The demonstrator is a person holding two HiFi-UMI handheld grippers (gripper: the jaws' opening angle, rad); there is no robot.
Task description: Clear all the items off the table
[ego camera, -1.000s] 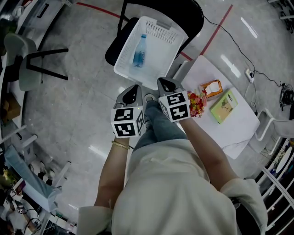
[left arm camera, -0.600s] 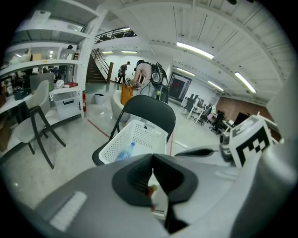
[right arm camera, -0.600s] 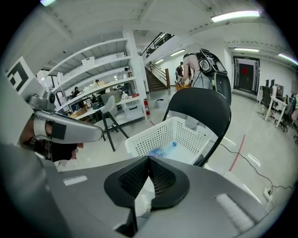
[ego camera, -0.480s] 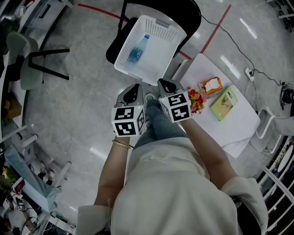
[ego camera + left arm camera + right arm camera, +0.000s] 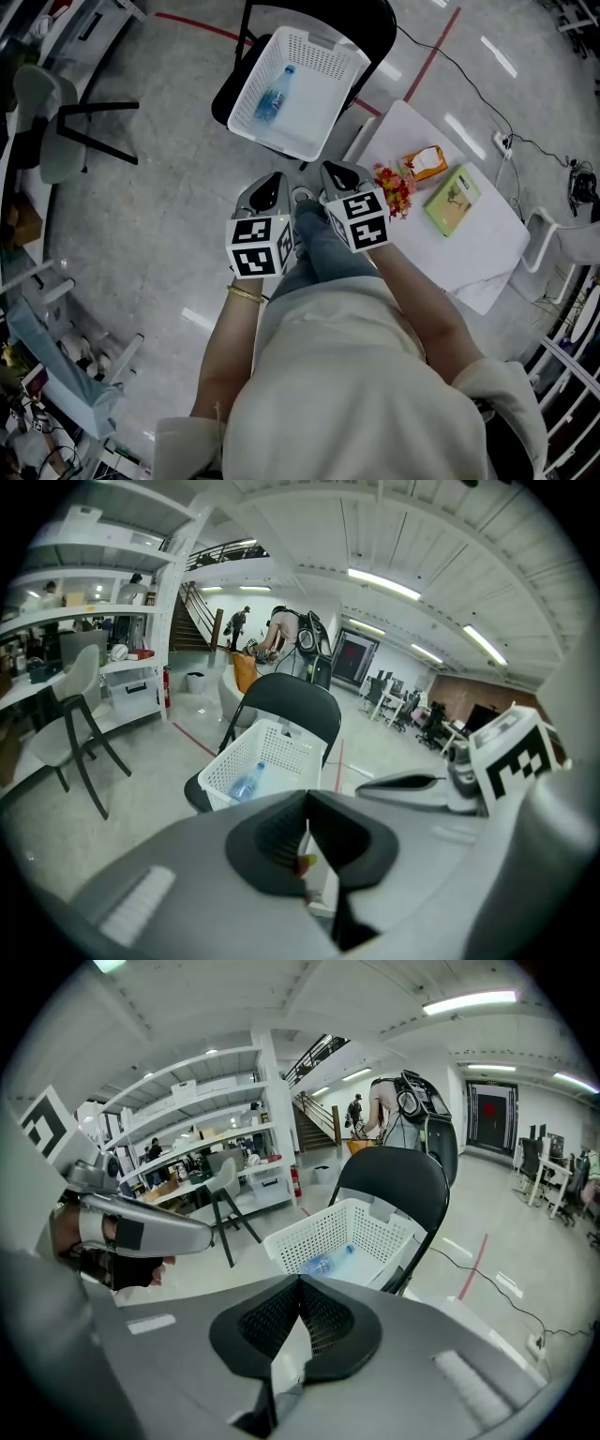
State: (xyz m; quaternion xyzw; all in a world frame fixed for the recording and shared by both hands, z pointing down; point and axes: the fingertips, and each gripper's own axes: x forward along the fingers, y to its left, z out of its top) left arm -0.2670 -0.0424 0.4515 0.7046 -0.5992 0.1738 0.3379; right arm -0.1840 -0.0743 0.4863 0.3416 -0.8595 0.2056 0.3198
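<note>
A white table [image 5: 469,262] on the right carries a red and yellow flower bunch [image 5: 395,187], an orange snack bag [image 5: 427,161] and a green book [image 5: 455,199]. A white basket [image 5: 323,66] rests on a black chair [image 5: 234,94] and holds a clear water bottle [image 5: 270,98]. My left gripper [image 5: 273,183] and right gripper [image 5: 337,171] hang side by side in front of the person, between basket and table, both shut and empty. The left gripper view shows its jaws [image 5: 305,841] closed, with the basket [image 5: 258,757] and bottle [image 5: 246,782] beyond. In the right gripper view its jaws [image 5: 298,1312] are closed before the basket [image 5: 342,1232].
A grey chair [image 5: 56,127] stands at the left by a desk. A cable [image 5: 525,145] and red floor tape [image 5: 431,56] run behind the table. Shelving [image 5: 206,1110] and more chairs line the room. A white rack [image 5: 562,375] is at the right edge.
The basket, chair and table items have slid a little up and left in the head view as the person shifted. Both grippers stay side by side and shut.
</note>
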